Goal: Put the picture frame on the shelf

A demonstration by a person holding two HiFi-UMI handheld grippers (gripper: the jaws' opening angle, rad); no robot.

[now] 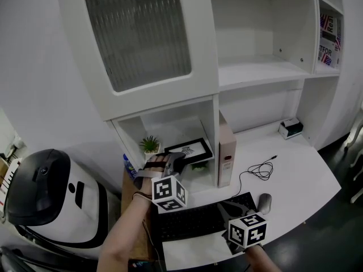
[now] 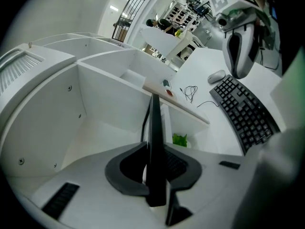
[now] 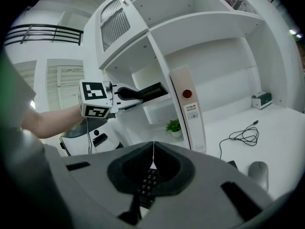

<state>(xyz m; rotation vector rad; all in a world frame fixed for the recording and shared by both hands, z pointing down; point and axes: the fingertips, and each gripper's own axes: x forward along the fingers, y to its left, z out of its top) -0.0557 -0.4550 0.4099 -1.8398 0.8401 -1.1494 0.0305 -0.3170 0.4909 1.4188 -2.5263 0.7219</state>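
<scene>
My left gripper is clamped on the picture frame, which sits tilted inside the low shelf bay. I'd level it, seat its base, then release gently. Right gripper is closed and empty above the worktop.

Head view looks steeply down from above the desk at the shelf unit. Left gripper view sits right inside a low cubby, facing right. Right gripper view hangs low over the keyboard, facing far-left. All three catch the keyboard and the binder.
</scene>
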